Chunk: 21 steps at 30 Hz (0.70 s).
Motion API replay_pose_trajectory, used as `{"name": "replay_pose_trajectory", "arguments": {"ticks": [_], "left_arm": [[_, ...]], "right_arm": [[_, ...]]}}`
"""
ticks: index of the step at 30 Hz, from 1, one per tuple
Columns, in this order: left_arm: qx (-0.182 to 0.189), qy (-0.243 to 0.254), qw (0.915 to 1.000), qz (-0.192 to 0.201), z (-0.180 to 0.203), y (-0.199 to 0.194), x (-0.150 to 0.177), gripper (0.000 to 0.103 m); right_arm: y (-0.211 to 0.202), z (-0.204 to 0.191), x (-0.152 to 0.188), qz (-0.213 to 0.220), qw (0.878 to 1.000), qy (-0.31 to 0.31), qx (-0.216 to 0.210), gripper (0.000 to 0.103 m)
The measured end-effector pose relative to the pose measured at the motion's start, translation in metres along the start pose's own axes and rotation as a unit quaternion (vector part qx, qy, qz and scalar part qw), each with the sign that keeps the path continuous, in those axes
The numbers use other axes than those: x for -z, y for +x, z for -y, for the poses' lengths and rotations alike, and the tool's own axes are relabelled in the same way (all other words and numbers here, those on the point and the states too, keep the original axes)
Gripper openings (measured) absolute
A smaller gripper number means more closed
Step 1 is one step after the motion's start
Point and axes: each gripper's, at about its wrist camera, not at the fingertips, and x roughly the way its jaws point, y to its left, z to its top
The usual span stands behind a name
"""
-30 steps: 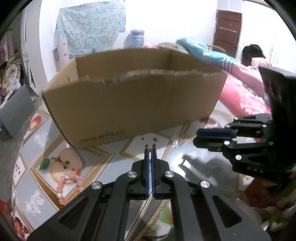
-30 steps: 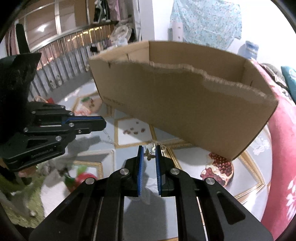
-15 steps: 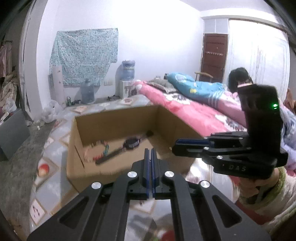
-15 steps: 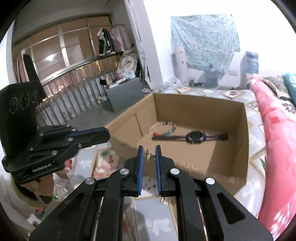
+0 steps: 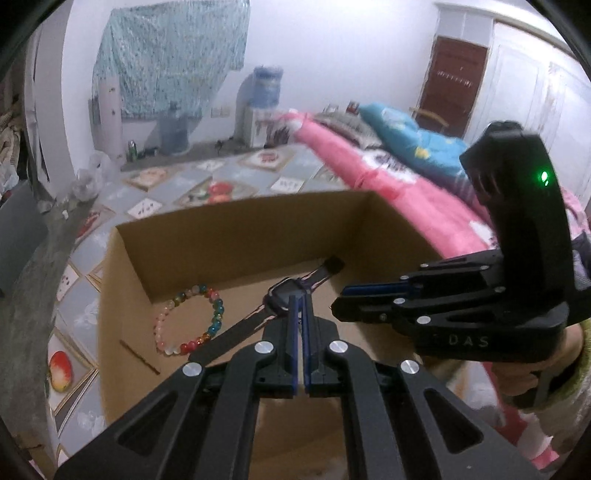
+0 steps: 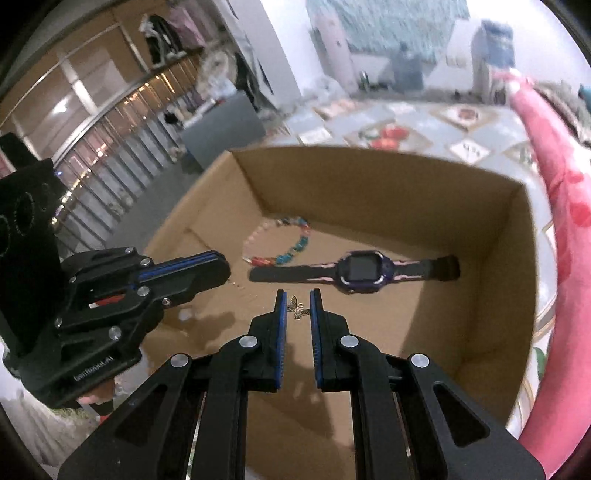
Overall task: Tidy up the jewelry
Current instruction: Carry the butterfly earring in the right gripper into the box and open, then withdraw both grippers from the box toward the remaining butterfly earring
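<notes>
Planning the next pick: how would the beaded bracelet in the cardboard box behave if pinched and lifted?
The beaded bracelet lies as a loose loop of separate round beads, so it would probably sag and dangle. The glossy beads could slip between the pads. It looks light, likely sliding across the cardboard box floor if pushed.

White walls (image 5: 332,55), bright and evenly lit. A teal patterned cloth (image 5: 166,55) hung on the far wall, with a water dispenser (image 5: 264,96) carrying a blue bottle next to it and a second large water jug (image 5: 173,129) on the floor below the cloth. A dark brown door (image 5: 454,81) sat in the far right corner beside white wardrobe panels (image 5: 546,110). The floor (image 5: 177,181) was covered in grey-blue sheeting printed with fruit panels. A bed with a pink floral cover (image 5: 406,184) and a blue quilt (image 5: 413,140) ran along the right. In the right wrist view, a metal railing (image 6: 110,129) with warm lights behind it, clothes hanging above (image 6: 170,33), and a grey box (image 6: 221,125) near it.
</notes>
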Motion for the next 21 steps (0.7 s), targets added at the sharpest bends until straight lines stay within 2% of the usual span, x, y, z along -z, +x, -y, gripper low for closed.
{"name": "replay_pose_trajectory", "arguments": {"ticks": [2,3,5,6,9,14,21], "left_arm": [[-0.006,-0.003,0.9997,-0.025,-0.004,0.015,-0.002,0.006],[-0.008,-0.005,0.9994,-0.033,-0.004,0.019,-0.002,0.017],[-0.011,-0.01,0.9992,-0.037,-0.007,0.024,-0.002,0.033],[-0.011,-0.01,0.9993,-0.035,-0.007,0.025,-0.002,0.037],[-0.014,-0.008,0.9993,-0.033,-0.008,0.025,-0.001,0.045],[-0.022,-0.014,0.9993,-0.026,-0.006,0.019,-0.003,0.051],[-0.023,-0.019,0.9993,0.023,0.001,-0.023,0.002,0.064]], "right_arm": [[0.005,0.005,-0.001,-0.01,1.0,0.003,0.009,0.012],[0.006,0.007,-0.001,-0.011,1.0,0.003,0.011,0.013],[0.006,0.011,-0.001,-0.01,1.0,0.007,0.008,0.015],[0.005,0.012,-0.001,-0.009,1.0,0.007,0.007,0.016],[0.003,0.016,-0.001,-0.004,1.0,0.013,0.004,0.017],[-0.011,0.017,0.0,0.017,1.0,0.019,-0.003,0.017],[-0.051,0.006,0.021,0.076,0.997,0.02,-0.012,0.028]]}}
